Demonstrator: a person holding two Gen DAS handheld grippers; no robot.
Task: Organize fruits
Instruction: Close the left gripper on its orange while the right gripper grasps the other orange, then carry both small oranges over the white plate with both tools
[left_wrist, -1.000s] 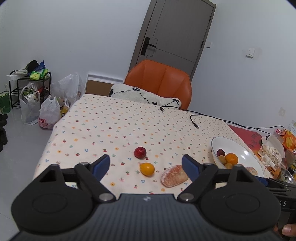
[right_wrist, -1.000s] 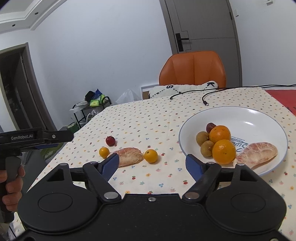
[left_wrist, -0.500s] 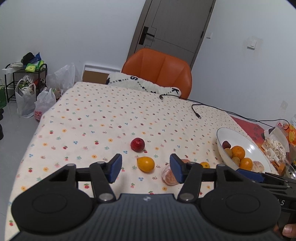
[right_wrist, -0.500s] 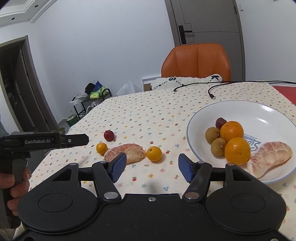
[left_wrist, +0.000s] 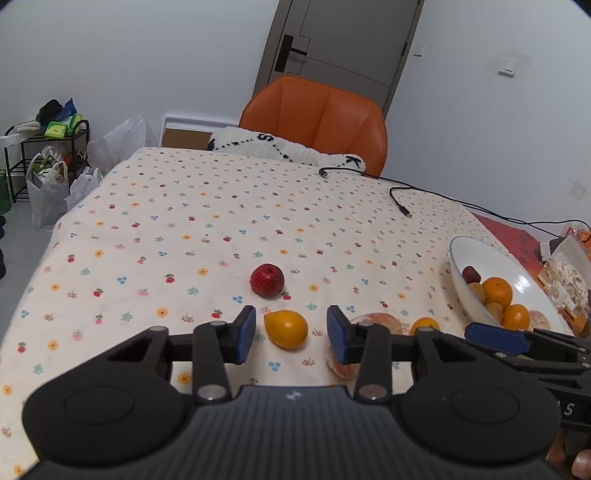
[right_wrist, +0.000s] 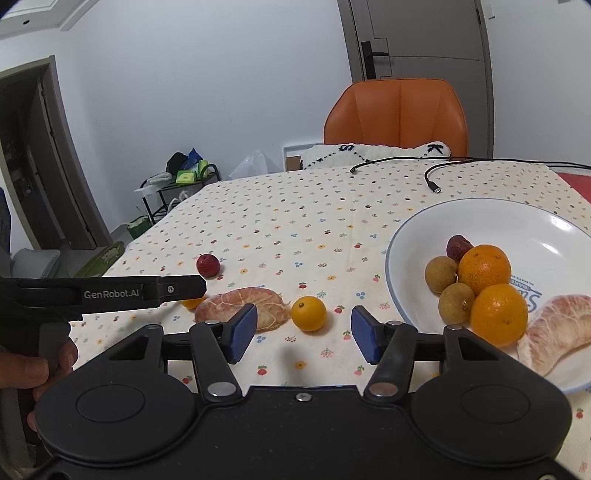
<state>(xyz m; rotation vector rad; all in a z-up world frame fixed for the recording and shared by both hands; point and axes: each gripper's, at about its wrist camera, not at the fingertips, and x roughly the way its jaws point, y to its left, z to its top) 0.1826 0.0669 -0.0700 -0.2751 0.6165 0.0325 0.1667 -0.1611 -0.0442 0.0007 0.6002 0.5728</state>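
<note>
In the left wrist view the left gripper (left_wrist: 291, 334) fills the bottom of the frame, its blue-padded jaws spread and holding nothing, with a small yellow-orange fruit (left_wrist: 286, 328) lying on the flowered tablecloth (left_wrist: 184, 229) between the pad tips, not touched by either as far as can be seen. Just above it, at centre frame, sits a small red fruit (left_wrist: 267, 279); to the right of the right pad a peeled pomelo segment (left_wrist: 373, 325) is partly hidden behind the finger, and a second small orange fruit (left_wrist: 425, 325) peeks out just right of it. At the right edge the white bowl (left_wrist: 476, 254) holds oranges, brownish round fruits and a dark red one. In the right wrist view the right gripper (right_wrist: 303, 334) is likewise spread and empty, low in the frame, with the second small orange fruit (right_wrist: 308, 313) on the cloth just above the gap between its pads. The pomelo segment (right_wrist: 243, 304) lies left of it, the red fruit (right_wrist: 208, 264) further up and left, and the bowl (right_wrist: 413, 236) fills the right side, another pomelo segment (right_wrist: 550, 332) resting in it. The left gripper's body (right_wrist: 107, 293) crosses the left of this frame, gripped by a hand (right_wrist: 26, 373) at lower left. An orange chair (left_wrist: 314, 122) stands beyond the table at the top
</note>
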